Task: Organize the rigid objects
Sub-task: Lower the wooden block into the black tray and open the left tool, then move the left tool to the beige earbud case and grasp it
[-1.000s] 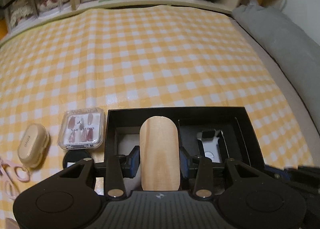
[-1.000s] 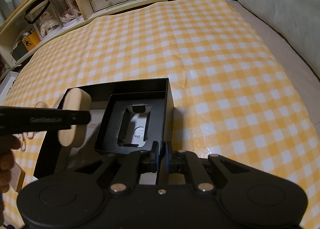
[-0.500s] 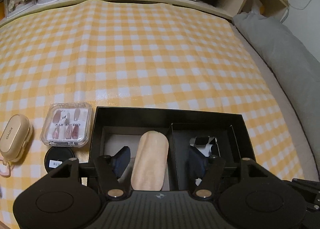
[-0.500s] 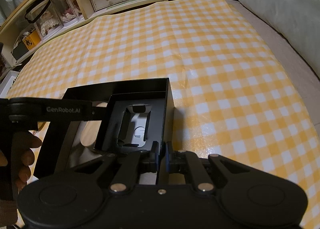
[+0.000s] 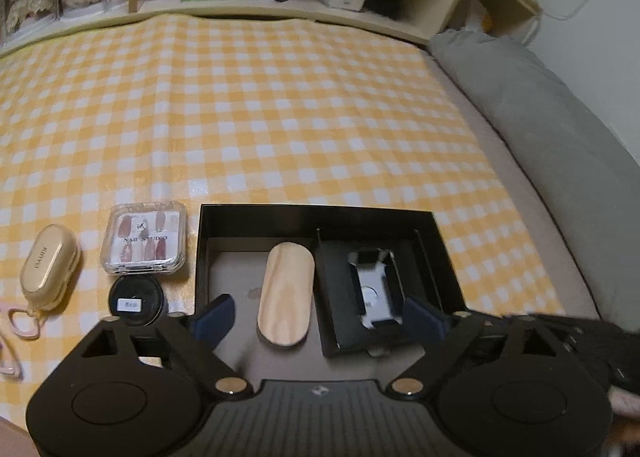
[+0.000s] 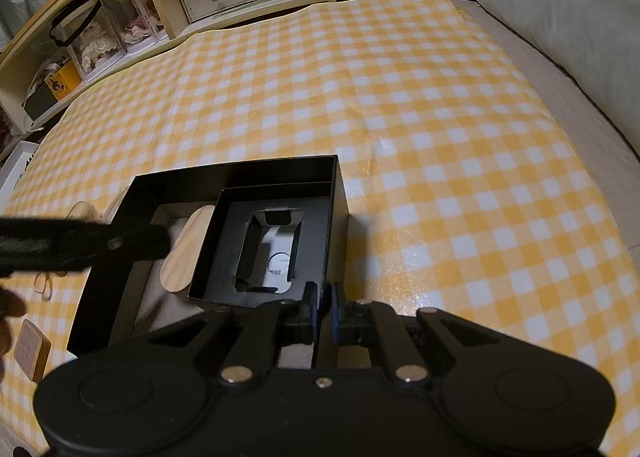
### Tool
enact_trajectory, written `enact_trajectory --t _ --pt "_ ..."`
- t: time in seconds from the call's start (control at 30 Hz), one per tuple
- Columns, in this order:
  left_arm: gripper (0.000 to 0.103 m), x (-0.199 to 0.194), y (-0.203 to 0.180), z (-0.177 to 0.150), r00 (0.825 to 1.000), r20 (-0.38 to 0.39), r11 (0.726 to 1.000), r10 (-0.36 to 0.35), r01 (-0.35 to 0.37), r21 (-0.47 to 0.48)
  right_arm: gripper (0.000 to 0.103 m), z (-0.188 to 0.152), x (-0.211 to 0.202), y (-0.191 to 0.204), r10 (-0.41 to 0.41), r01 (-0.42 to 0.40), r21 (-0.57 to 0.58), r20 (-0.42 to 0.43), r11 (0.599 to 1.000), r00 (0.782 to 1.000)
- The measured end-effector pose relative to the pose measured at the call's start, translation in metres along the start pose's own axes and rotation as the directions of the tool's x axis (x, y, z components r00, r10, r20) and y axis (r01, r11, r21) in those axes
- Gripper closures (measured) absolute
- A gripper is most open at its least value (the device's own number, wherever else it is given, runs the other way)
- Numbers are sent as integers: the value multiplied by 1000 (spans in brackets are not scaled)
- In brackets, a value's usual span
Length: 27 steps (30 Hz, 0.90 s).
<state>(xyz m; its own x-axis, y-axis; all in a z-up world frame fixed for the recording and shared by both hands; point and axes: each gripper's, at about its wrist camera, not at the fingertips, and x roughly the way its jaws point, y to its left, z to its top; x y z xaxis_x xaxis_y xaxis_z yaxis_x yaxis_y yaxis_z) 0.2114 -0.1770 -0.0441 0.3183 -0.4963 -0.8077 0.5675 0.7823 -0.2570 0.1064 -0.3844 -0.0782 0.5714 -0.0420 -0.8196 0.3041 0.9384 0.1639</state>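
Wooden block (image 5: pixel 285 294), stiff, light and smooth, lies low-centre in the black box (image 5: pixel 320 210), best pinched across its narrow sides; left gripper (image 5: pixel 316 315) just opened, empty; right gripper (image 6: pixel 324 311) clamps the box wall.

Both wrist views close above, angled down; shared: black box (image 5: pixel 320 213) (image 6: pixel 240 177), checked cloth (image 5: pixel 280 117) (image 6: pixel 400 97).

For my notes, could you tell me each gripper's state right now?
Left gripper: open, just released the wooden piece.
Right gripper: shut on the black box wall.
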Motion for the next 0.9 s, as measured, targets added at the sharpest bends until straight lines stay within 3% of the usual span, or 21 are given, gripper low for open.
enact_trajectory --t 0.13,0.47,0.7,0.9 --pt "0 -20 -5 -10 1000 23 999 -16 15 40 96 0 0 0 0 0 0 0 1000 1000" --pt "0 -73 8 -22 994 105 997 -16 8 81 96 -1 -1 1 -2 2 -3 -1 1000 1000" --pt "0 -96 39 -24 979 200 994 49 -67 86 96 -2 -2 1 -3 3 -6 -2 1000 1000" --pt "0 -98 72 -31 968 213 986 131 -150 77 96 -2 -2 2 -3 3 -6 -2 1000 1000"
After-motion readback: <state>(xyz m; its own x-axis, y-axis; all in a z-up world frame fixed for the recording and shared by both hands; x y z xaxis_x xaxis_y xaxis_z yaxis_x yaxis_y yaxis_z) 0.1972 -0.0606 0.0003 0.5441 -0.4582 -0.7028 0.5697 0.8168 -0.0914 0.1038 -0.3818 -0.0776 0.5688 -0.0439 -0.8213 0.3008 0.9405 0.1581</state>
